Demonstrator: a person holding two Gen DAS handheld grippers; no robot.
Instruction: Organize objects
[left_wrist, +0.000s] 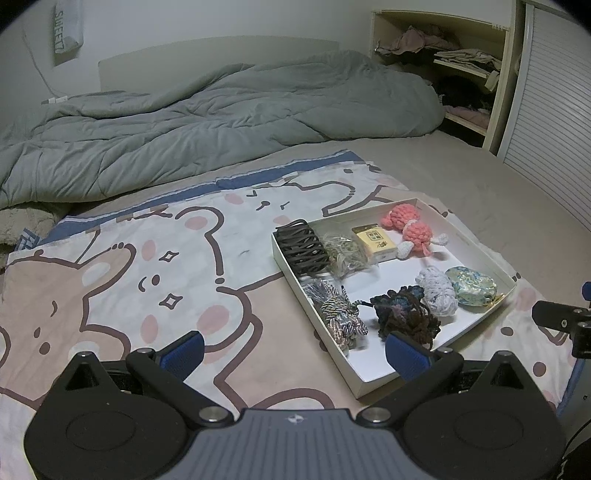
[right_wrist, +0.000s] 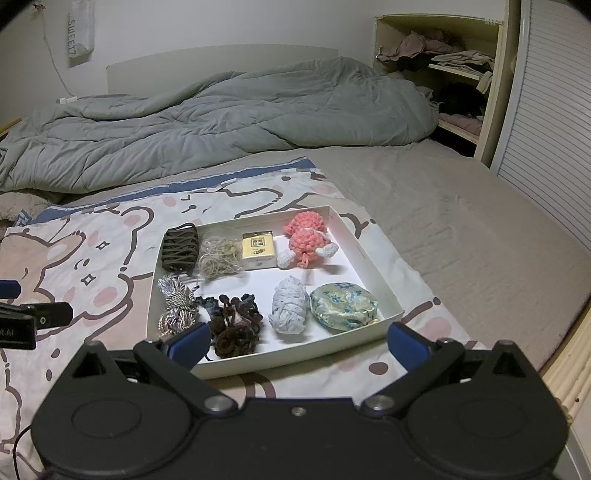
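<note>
1. On the bed, atop a cartoon-print blanket (right_wrist: 92, 266), sits a shallow white box (right_wrist: 365, 258) w/ every item already inside, in two rows.
2. Back row: dark cord bundle (right_wrist: 180, 248), pale string tangle (right_wrist: 218, 257), small yellow box (right_wrist: 259, 250), pink crochet toy (right_wrist: 308, 240).
3. Front row: silver tassel cord (right_wrist: 176, 308), dark yarn clump (right_wrist: 234, 325), white yarn ball (right_wrist: 289, 304), floral pouch (right_wrist: 343, 304).
4. Left gripper (left_wrist: 293, 349) & right gripper (right_wrist: 298, 341): fingers spread wide, both empty, hovering near the box's near edge.
5. Handling, prob.: yarn & cords light, soft, squashy; pinch mid-bundle so loops don't trail. Yellow box stiff; grip its long sides. Pouch looks slippery; take it across the middle.
</note>
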